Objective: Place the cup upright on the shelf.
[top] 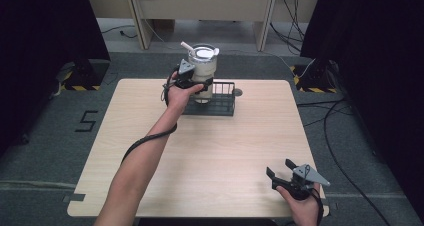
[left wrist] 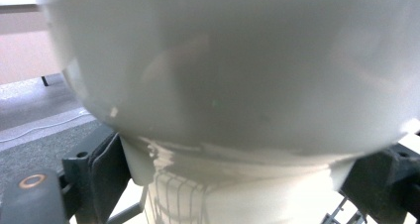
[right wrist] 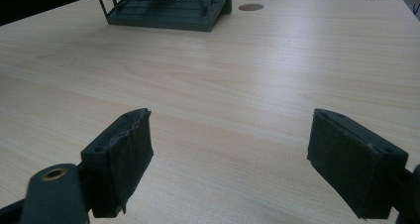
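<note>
My left hand-held gripper (top: 192,82) is clamped on the tumbler (top: 203,68), low on its body where it narrows toward the base, holding it upright over the wire basket (top: 223,102) at the far side of the table (top: 225,146). The smooth, hard wall looks slippery and the lidded top with its straw probably makes it top-heavy, so I'd judge a grip nearer mid-body safer. My right hand-held gripper (top: 280,171) rests near the table's front edge, jaws wide apart and empty.
</note>
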Motion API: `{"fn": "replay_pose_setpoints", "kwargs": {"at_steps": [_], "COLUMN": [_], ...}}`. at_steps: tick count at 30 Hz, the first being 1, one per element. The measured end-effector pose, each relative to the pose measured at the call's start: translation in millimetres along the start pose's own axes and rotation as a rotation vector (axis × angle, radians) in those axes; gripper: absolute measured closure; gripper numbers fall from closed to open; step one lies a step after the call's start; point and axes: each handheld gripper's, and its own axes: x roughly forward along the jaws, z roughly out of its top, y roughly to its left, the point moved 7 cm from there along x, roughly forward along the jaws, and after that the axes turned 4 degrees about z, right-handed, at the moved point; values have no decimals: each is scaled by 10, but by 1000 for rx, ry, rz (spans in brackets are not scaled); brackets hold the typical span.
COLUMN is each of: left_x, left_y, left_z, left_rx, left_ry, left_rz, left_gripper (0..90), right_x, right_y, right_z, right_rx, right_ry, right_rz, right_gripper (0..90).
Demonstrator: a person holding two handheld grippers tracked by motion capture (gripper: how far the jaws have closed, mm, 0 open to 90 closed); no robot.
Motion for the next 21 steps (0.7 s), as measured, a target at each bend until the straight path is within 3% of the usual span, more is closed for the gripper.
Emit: {"fn": "replay_pose_setpoints", "kwargs": {"at_steps": [13, 21], "left_x": [41, 25], "left_y": [-6, -6], "left_z": [-103, -129], "left_rx": [-16, -6], "left_ry": [15, 12], "left_rz": [3, -13], "left_gripper": [102, 99], "right_x": [-2, 2], "right_y": [-1, 2], "right_z": [0, 1], "right_rx": [-4, -8], "right_ry": [-1, 0], "right_rz": [1, 1], "right_gripper": [177, 177]}}
